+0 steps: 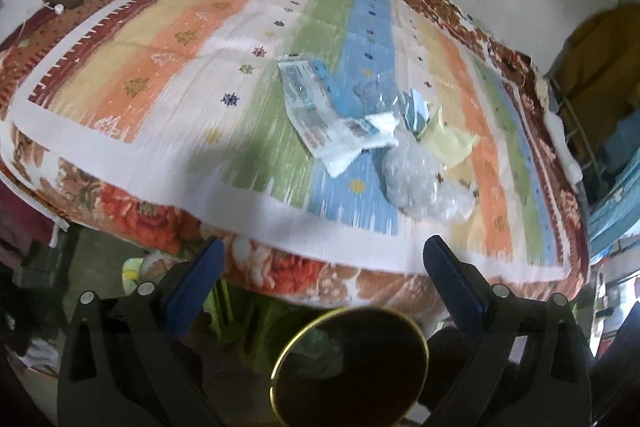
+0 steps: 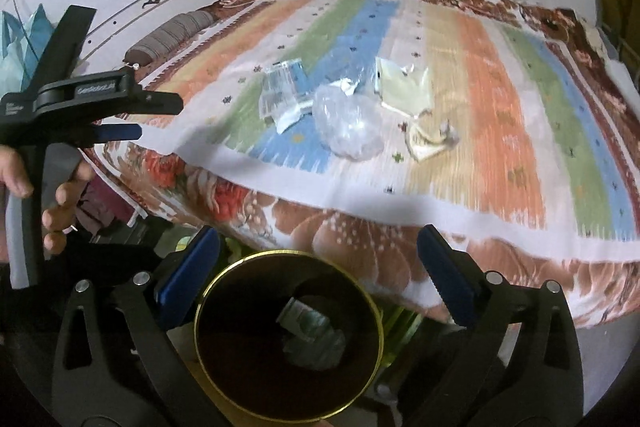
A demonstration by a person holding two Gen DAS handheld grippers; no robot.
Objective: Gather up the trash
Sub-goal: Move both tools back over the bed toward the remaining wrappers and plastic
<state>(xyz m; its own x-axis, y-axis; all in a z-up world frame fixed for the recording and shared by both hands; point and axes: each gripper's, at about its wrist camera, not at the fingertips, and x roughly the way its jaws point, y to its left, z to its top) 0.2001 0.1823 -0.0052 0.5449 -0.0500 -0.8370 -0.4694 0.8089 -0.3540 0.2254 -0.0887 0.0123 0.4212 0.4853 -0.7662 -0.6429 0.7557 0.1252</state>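
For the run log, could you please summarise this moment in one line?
left tool open | right tool open | bin holds trash | wrappers on bed

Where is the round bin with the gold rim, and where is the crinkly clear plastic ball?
bin (image 2: 208, 291): right wrist view, on its gold rim, left side.
clear plastic ball (image 2: 348, 129): right wrist view, on its crumpled middle.

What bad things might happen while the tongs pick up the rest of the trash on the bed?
1. The crumpled clear plastic looks slippery, so it may slide out of the tongs.
2. The bin sits below the bed's edge; a piece dropped early may land on the floor.
3. The wrappers overlap, so one grab may scatter others.
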